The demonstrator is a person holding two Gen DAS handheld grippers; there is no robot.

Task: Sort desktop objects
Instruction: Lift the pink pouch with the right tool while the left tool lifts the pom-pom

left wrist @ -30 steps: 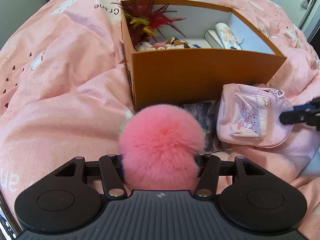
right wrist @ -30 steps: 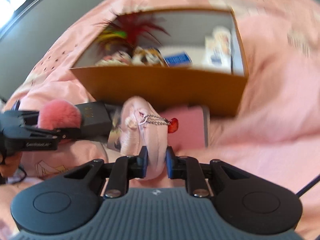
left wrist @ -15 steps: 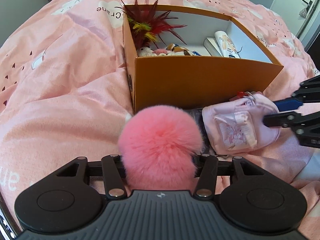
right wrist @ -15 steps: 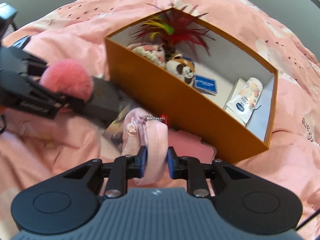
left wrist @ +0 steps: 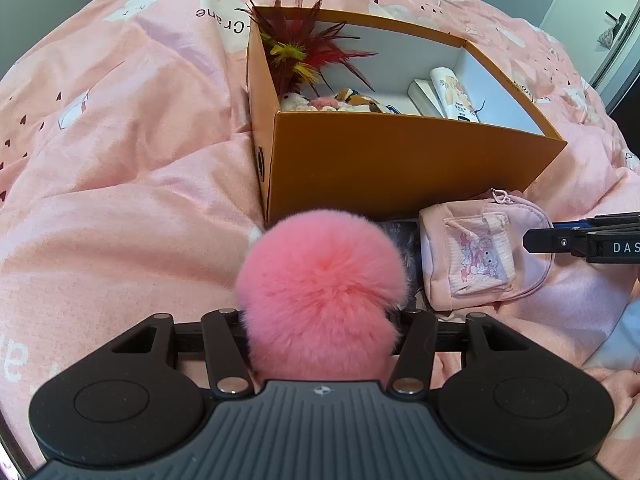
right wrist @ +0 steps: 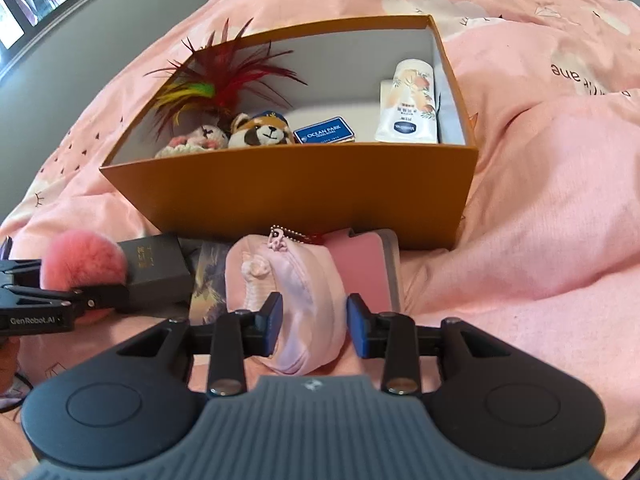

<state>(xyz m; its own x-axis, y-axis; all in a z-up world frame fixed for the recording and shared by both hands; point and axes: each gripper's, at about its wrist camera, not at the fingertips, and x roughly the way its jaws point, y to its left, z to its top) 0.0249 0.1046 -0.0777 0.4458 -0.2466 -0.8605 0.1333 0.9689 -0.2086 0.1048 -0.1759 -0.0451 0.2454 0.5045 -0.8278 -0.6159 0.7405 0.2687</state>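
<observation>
My left gripper (left wrist: 320, 320) is shut on a fluffy pink pom-pom (left wrist: 320, 280), which hides its fingertips. It hovers over the bedding in front of the orange box (left wrist: 400, 168). In the right wrist view the pom-pom (right wrist: 82, 258) and left gripper (right wrist: 60, 300) are at the far left. A pale pink zip pouch (right wrist: 296, 300) lies on the bedding before the box (right wrist: 300, 192). My right gripper (right wrist: 314, 326) straddles it, jaws opening, with a gap at the right pad. In the left wrist view the pouch (left wrist: 480, 256) has the right gripper (left wrist: 560, 240) at its right side.
The box holds a red feather toy (right wrist: 224, 80), small plush animals (right wrist: 260, 132), a blue card case (right wrist: 324, 130) and a white tube (right wrist: 410, 108). A black box (right wrist: 154, 272), a picture card (right wrist: 208, 280) and a pink case (right wrist: 368, 268) lie beside the pouch on rumpled pink bedding (right wrist: 540, 240).
The right gripper's jaws have spread and released the pouch, which has come down onto the bedding in front of the box. The left gripper keeps the pom-pom in place.
</observation>
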